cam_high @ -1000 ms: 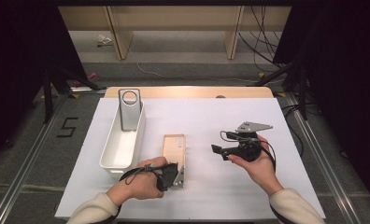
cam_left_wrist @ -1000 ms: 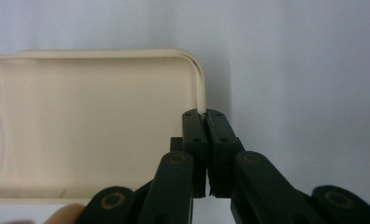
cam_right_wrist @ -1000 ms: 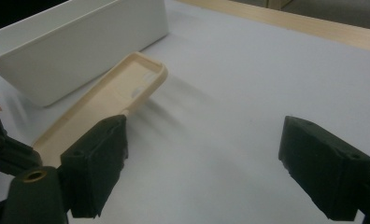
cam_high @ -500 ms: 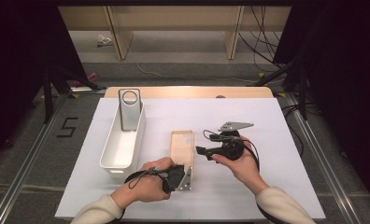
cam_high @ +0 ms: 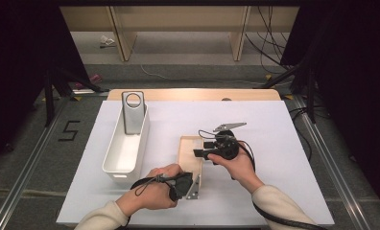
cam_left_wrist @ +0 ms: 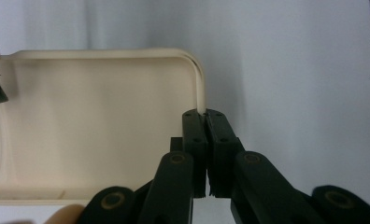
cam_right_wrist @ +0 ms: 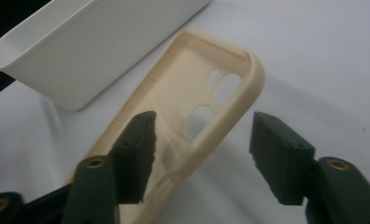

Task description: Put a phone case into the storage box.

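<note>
Nearest the person, the left gripper (cam_high: 190,184) pinches the near rim of the cream plastic phone case (cam_high: 190,154) lying open-side up on the white table sheet (cam_high: 274,143). Beyond it, the right gripper (cam_right_wrist: 199,156) has been closing, its jaws straddling the case's side wall without pressing. Farther left lies the long white plastic bin (cam_high: 125,148), a grey phone case (cam_high: 133,112) leaning in its far end.
</note>
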`<state>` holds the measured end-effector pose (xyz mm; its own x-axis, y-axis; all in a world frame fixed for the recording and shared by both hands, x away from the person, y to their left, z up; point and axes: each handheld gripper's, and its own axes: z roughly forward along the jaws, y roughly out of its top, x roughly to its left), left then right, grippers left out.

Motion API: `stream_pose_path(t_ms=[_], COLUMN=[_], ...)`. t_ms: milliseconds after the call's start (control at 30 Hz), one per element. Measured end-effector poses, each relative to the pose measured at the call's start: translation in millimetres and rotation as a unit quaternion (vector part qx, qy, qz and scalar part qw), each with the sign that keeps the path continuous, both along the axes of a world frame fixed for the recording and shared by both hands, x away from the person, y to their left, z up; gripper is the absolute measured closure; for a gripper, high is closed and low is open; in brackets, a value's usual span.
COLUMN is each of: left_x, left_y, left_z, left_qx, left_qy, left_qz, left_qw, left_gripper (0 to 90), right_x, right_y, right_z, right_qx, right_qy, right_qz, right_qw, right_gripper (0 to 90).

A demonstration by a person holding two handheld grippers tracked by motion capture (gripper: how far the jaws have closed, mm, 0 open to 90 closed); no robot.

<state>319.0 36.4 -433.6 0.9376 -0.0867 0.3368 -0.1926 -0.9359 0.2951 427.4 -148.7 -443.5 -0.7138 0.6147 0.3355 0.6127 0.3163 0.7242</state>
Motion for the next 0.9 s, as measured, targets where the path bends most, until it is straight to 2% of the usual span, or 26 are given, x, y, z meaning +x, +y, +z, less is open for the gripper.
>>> stream_pose_path(t_ms=[167, 267, 367, 667, 900], left_x=[-0.4, -0.2, 0.6, 2.5, 5.2], left_y=[-1.2, -1.1, -1.0, 0.1, 1.9], left_z=[0.0, -0.5, -0.3, -5.8, -4.1], left_qx=[0.000, -0.001, 0.000, -0.015, -0.027], left_qy=[0.001, -0.002, -0.004, 0.002, -0.006], left_qz=[-0.004, -0.005, -0.007, 0.003, 0.008], left_qw=[1.0000, 1.0000, 1.0000, 0.9999, 0.9996], left_gripper=[87.5, 87.5, 87.4, 87.4, 87.0], right_x=[0.0, -0.1, -0.6, -4.6, -7.4], right_y=[-0.4, -2.2, -3.6, -4.4, -6.8], right_z=[1.2, 2.6, 4.2, 12.4, 22.3], right_qx=[0.015, 0.029, 0.042, 0.067, 0.091], right_qy=[0.011, 0.019, 0.026, 0.038, 0.040], right_qz=[0.004, 0.007, 0.005, 0.010, 0.011], right_qw=[0.9998, 0.9994, 0.9988, 0.9970, 0.9950], right_gripper=[61.4, 66.1, 69.3, 79.2, 81.5])
